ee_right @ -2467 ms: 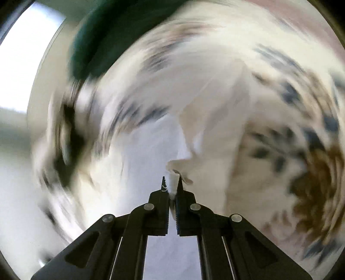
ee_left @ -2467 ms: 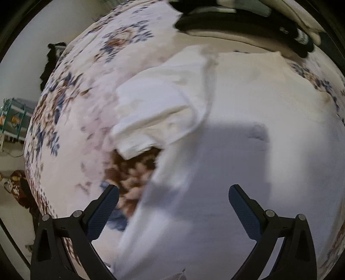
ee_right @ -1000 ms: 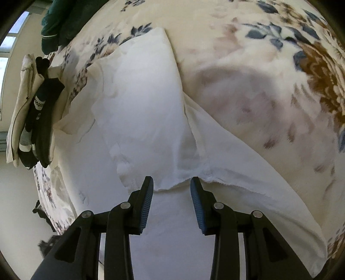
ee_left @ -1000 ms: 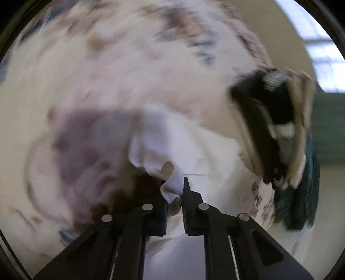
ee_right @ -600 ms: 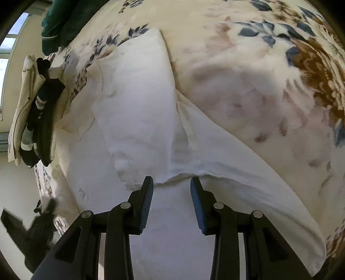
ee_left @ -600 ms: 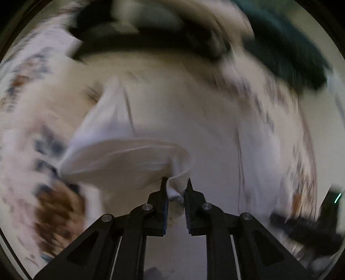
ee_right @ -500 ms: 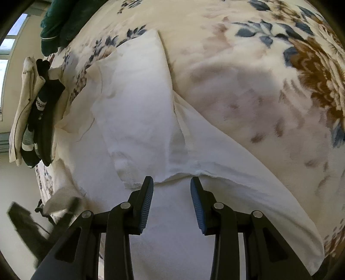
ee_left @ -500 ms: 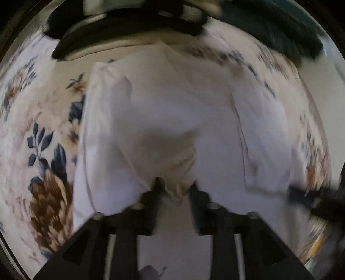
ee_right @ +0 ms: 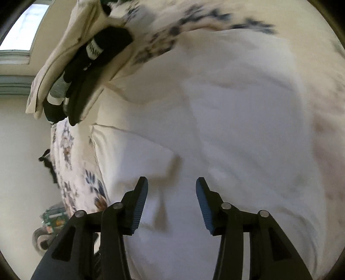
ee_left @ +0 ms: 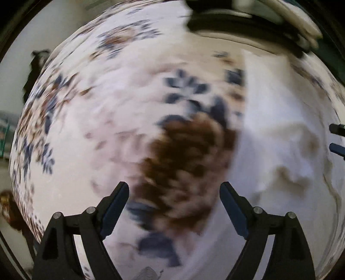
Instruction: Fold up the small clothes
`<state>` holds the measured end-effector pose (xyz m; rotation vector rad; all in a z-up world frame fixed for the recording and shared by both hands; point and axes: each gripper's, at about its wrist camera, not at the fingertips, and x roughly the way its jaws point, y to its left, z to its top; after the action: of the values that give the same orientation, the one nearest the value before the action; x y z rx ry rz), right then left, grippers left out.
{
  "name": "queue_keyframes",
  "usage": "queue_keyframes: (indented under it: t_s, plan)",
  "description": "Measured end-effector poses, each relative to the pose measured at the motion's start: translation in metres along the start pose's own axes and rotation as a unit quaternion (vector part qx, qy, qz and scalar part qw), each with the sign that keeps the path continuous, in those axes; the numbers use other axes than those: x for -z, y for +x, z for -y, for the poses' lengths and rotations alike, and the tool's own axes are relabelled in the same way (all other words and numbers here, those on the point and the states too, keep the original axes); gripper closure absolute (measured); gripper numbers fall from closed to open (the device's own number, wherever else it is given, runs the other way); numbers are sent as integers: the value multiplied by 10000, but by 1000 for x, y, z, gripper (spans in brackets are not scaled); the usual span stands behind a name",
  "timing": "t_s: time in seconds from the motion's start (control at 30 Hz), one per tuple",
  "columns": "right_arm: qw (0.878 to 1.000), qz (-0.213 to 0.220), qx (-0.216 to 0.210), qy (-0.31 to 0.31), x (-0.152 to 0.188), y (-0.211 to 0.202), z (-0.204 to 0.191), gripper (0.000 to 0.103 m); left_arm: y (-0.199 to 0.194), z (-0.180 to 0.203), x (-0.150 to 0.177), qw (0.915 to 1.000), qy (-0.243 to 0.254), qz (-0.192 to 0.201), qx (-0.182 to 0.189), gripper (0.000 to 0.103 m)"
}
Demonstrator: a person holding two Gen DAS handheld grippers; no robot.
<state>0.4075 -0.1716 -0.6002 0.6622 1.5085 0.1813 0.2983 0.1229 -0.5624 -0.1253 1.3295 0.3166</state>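
Note:
A white shirt (ee_right: 226, 120) lies spread on the floral bedspread (ee_left: 107, 120), with a sleeve folded in over its body. In the left wrist view the shirt (ee_left: 280, 146) sits to the right, blurred. My left gripper (ee_left: 173, 200) is open and empty, over a brown flower of the bedspread, left of the shirt. My right gripper (ee_right: 171, 197) is open and empty, just above the shirt's lower part. Its fingertips (ee_left: 336, 137) show at the right edge of the left wrist view.
A stack of folded clothes, cream and black (ee_right: 82, 64), lies at the far end of the bed beyond the shirt; it also shows at the top of the left wrist view (ee_left: 248, 19). The bed's left edge (ee_right: 62, 163) drops to the floor.
My left gripper let go of the shirt sleeve after carrying it over the body, opened wide and swung left over the bedspread. My right gripper opened wider and moved over the shirt.

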Motion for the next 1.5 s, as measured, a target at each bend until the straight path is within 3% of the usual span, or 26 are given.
queue_keyframes:
  t_s: [0.13, 0.2, 0.23, 0.33, 0.47, 0.53, 0.6, 0.67, 0.77, 0.9, 0.93, 0.97, 1.0, 1.1, 1.17, 1.23, 1.37, 1.5]
  plan:
    - [9988, -468, 62, 91, -35, 47, -6, 54, -2, -16, -10, 9996, -222, 128, -78, 17]
    - [9975, -650, -227, 183, -39, 58, -7, 77, -4, -12, -16, 9995, -251, 205, -23, 17]
    - [9975, -584, -376, 111, -40, 56, -12, 100, -5, -9, -18, 9994, -242, 232, 17, 17]
    - [9994, -43, -99, -323, -45, 33, -27, 101, -4, 4, -29, 9994, -190, 265, 138, 17]
    - [9986, 356, 180, -356, -63, 18, -28, 100, 0, 19, -34, 9992, -85, 259, 290, 17]
    - [9977, 246, 558, -309, -71, 21, -25, 96, 1, 25, -37, 9991, -28, 249, 336, 17]
    - [9971, 146, 740, -132, -69, 16, -17, 84, 1, 30, -38, 9989, 12, 247, 398, 17]
    - [9980, 195, 596, 82, -56, 3, -5, 58, 2, 36, -40, 9988, 85, 251, 400, 17]
    - [9985, -42, 143, 524, -23, -6, 19, 57, 6, 43, -45, 9986, 206, 251, 408, 17]
    - [9891, -825, -397, 1154, 34, 22, 44, 56, 7, 46, -51, 9984, 275, 271, 407, 17]
    - [9869, -905, -470, 1248, 42, 28, 49, 58, 5, 46, -51, 9983, 293, 288, 407, 17]
    - [9837, -893, -667, 1409, 52, 35, 55, 83, 4, 45, -51, 9983, 303, 290, 408, 17]
    - [9845, -702, -675, 1457, 57, 33, 58, 100, 3, 44, -50, 9983, 313, 290, 402, 17]
    - [9905, -397, -215, 1303, 67, 22, 60, 102, -2, 37, -44, 9982, 332, 309, 382, 17]
    - [9919, -414, -154, 1192, 71, 13, 63, 101, -7, 32, -40, 9982, 340, 316, 371, 17]
    - [9903, -546, -323, 1232, 71, -5, 68, 97, -16, 29, -36, 9980, 345, 359, 387, 17]
    - [9928, -331, -185, 1134, 74, -85, 79, 69, -47, 32, -20, 9962, 492, 508, 514, 17]
    - [9919, -108, 260, 1241, 77, -185, 117, 65, -79, 52, 3, 9937, 771, 527, 618, 17]
